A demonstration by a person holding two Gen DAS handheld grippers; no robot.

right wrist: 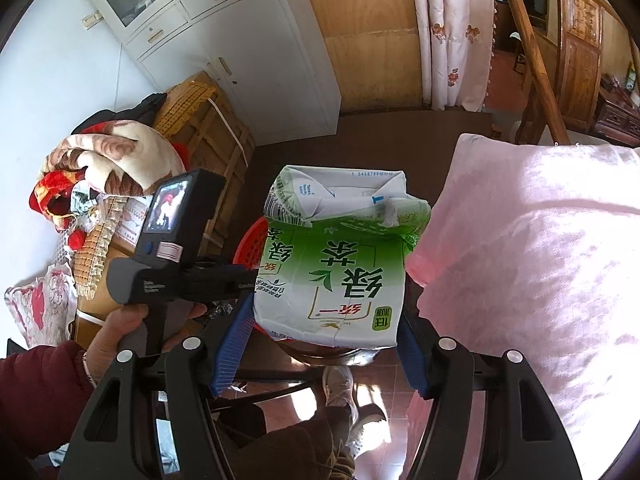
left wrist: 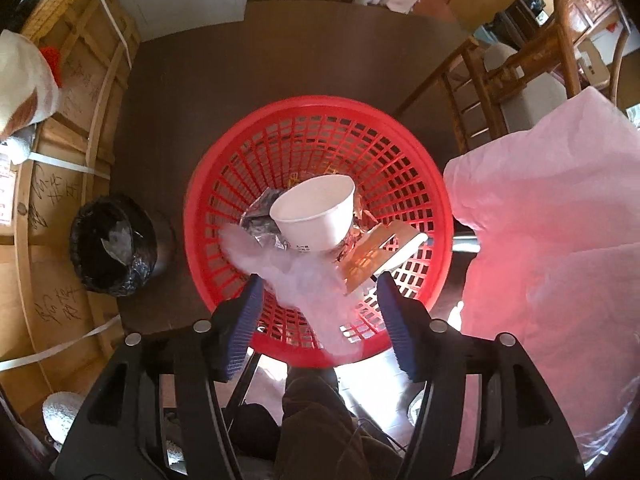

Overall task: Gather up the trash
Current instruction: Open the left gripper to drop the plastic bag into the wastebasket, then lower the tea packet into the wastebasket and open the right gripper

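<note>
A dark round tabletop [left wrist: 200, 80] is shown in a room with a white cabinet [right wrist: 224, 52], wooden crates [left wrist: 68, 120], curtains [right wrist: 456, 32] and a wooden chair [left wrist: 500, 80]. One red basket [left wrist: 320, 224] is set at the tabletop's near edge; in it are seen one white cup [left wrist: 316, 212], crumpled foil [left wrist: 260, 224], one brown wrapper [left wrist: 372, 256] and a clear bag [left wrist: 308, 280]. One black-lined bin [left wrist: 114, 244] is seen on the floor. The left gripper [left wrist: 320, 316] is held over the basket, fingers parted, the bag between them. One green carton [right wrist: 336, 264] is clamped in the right gripper [right wrist: 324, 344]. Pink cloth [right wrist: 540, 260] lies beside.
</note>
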